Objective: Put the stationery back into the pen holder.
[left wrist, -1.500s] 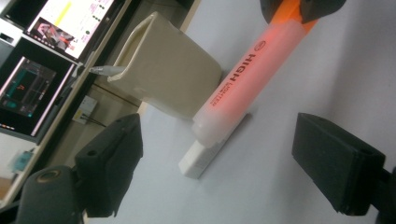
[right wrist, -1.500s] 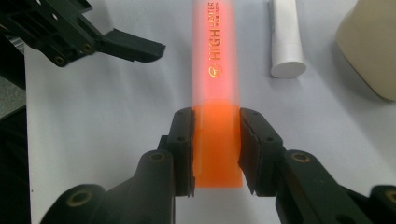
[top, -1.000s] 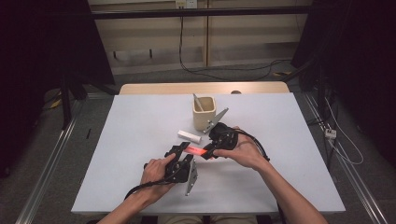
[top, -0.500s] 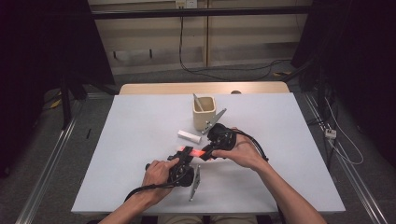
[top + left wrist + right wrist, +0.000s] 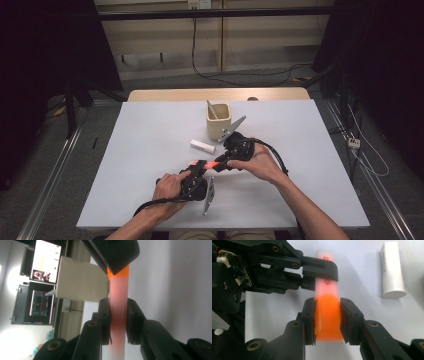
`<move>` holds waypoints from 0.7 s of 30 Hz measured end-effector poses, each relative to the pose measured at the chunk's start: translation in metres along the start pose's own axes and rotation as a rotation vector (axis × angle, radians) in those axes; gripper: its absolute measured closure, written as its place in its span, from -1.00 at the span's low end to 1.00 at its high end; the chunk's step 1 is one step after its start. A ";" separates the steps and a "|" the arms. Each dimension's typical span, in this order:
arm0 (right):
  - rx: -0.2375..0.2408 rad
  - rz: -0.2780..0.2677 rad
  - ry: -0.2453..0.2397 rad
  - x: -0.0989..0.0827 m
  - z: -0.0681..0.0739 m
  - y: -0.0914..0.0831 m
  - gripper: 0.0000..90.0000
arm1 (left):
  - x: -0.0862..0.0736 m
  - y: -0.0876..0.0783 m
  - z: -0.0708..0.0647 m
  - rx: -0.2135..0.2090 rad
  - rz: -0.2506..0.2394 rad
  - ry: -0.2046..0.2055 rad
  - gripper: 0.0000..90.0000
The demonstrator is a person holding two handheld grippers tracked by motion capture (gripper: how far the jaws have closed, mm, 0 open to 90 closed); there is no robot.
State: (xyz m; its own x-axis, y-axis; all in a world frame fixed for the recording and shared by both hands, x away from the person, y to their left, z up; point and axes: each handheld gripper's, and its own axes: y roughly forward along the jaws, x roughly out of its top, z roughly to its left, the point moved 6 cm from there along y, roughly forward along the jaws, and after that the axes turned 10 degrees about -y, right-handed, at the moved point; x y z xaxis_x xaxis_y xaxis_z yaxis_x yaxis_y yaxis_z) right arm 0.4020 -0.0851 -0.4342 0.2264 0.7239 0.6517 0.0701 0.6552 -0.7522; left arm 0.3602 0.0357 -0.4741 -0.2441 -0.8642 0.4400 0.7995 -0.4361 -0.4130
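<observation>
**Two grippers on one orange marker: cap end and barrel end**

High view: we see the orange marker (image 5: 209,164) held level above the middle of the bench (image 5: 150,150), between the left gripper (image 5: 199,167) and the right gripper (image 5: 223,162). A white tube (image 5: 202,146) lies just beyond it, and a beige cup (image 5: 218,121) stands nearer the far edge.

Left gripper view: the jaws, which have just been closing, now press on the pale barrel from both sides. The cup appears behind it, with the other gripper's jaw on the orange end.

Right gripper view: the jaws clamp the deep-orange cap end, the left gripper's jaws on the paler barrel beyond; the white tube lies apart on the bench.

We judge the step to be pulling the cap off. We would pull straight along the marker's axis, both grips firm, without bending or twisting sideways.
</observation>
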 end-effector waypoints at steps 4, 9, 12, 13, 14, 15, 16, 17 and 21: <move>-0.015 -0.035 -0.021 -0.001 0.003 -0.003 0.36 | 0.000 -0.003 -0.002 -0.066 0.004 -0.048 0.72; -0.058 -0.077 -0.020 -0.004 0.004 -0.008 0.13 | -0.002 -0.001 -0.002 -0.114 -0.008 -0.159 0.72; -0.099 -0.089 -0.012 -0.008 0.003 -0.011 -0.05 | -0.005 0.000 0.005 -0.147 -0.010 -0.260 0.72; -0.116 -0.092 -0.006 -0.010 0.001 -0.012 -0.15 | -0.006 0.000 0.007 -0.148 -0.009 -0.292 0.72; -0.123 -0.100 0.005 -0.011 0.001 -0.012 -0.23 | -0.006 0.002 0.007 -0.164 -0.029 -0.345 0.72; -0.137 -0.103 0.013 -0.014 -0.001 -0.013 -0.31 | -0.007 0.002 0.010 -0.171 -0.038 -0.372 0.72; -0.158 -0.101 0.020 -0.016 -0.002 -0.014 -0.39 | -0.009 0.003 0.012 -0.186 -0.035 -0.394 0.72; -0.170 -0.105 0.024 -0.018 -0.003 -0.015 -0.46 | -0.011 0.003 0.013 -0.200 -0.026 -0.424 0.72; -0.240 -0.127 0.067 -0.027 -0.007 -0.019 -0.68 | -0.016 0.003 0.019 -0.253 -0.038 -0.538 0.72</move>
State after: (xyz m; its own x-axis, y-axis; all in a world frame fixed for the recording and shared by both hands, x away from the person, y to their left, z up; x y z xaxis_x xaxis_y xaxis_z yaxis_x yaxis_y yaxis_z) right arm 0.4014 -0.1180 -0.4383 0.2646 0.6180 0.7403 0.3286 0.6639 -0.6717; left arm 0.3770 0.0529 -0.4671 0.0952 -0.6272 0.7730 0.6236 -0.5677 -0.5374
